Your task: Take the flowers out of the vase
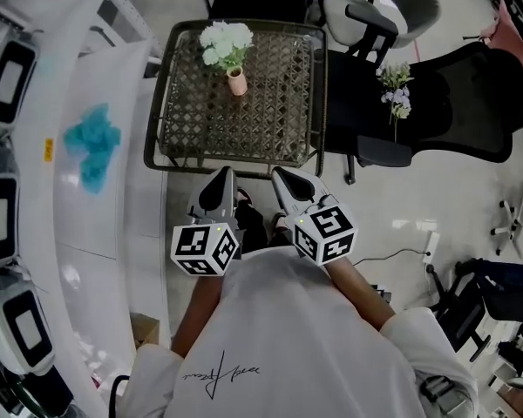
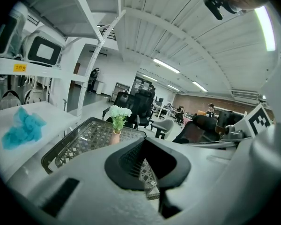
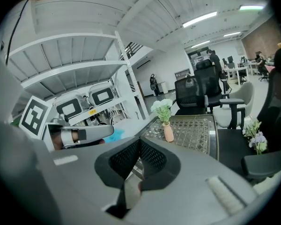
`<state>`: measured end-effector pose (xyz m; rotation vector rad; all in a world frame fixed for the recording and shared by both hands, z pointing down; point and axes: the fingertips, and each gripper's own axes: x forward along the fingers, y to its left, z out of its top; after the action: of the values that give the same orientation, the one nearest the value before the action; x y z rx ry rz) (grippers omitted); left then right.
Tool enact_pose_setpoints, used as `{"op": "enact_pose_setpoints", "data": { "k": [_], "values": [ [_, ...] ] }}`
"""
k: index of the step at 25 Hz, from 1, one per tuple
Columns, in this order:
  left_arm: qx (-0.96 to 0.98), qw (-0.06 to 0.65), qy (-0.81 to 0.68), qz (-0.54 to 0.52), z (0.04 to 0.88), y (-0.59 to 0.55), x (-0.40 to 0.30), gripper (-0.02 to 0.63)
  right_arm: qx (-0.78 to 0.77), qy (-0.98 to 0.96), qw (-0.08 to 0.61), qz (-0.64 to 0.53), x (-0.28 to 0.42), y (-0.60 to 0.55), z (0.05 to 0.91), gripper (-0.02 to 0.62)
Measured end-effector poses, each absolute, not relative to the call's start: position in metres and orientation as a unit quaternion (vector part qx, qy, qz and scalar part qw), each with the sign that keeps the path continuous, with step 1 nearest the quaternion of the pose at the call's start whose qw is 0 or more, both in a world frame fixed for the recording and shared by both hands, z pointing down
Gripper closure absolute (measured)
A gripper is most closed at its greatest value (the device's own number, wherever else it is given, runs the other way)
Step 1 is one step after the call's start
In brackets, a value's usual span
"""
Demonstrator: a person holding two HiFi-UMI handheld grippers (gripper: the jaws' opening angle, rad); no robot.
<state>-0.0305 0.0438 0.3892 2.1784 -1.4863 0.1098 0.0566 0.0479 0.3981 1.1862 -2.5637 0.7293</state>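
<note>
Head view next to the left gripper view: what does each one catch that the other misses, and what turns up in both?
Only the head view: the person's white shirt and a loose flower sprig lying on a black chair seat. Only the left gripper view: ceiling lights and people at distant desks. Both: the wicker table, the pink vase with its white flowers, and the blue cloth on the white surface.

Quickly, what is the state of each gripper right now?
Left gripper: jaws closed, holding nothing.
Right gripper: jaws closed, holding nothing.
</note>
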Motion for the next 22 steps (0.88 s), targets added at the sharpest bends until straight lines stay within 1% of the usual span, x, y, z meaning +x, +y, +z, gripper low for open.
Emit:
{"op": "enact_pose_setpoints", "data": {
  "k": [5, 22],
  "values": [
    [0.802, 0.261, -0.537, 0.026, 0.385, 0.022, -0.043, 0.601, 0.412, -0.87, 0.112, 0.245, 0.044, 0.028, 0.394, 0.588],
    [0.83, 0.243, -0.503, 0.011, 0.371, -0.032, -0.091, 0.601, 0.44, -0.864, 0.117, 0.215, -0.013, -0.02, 0.383, 0.588]
  ]
}}
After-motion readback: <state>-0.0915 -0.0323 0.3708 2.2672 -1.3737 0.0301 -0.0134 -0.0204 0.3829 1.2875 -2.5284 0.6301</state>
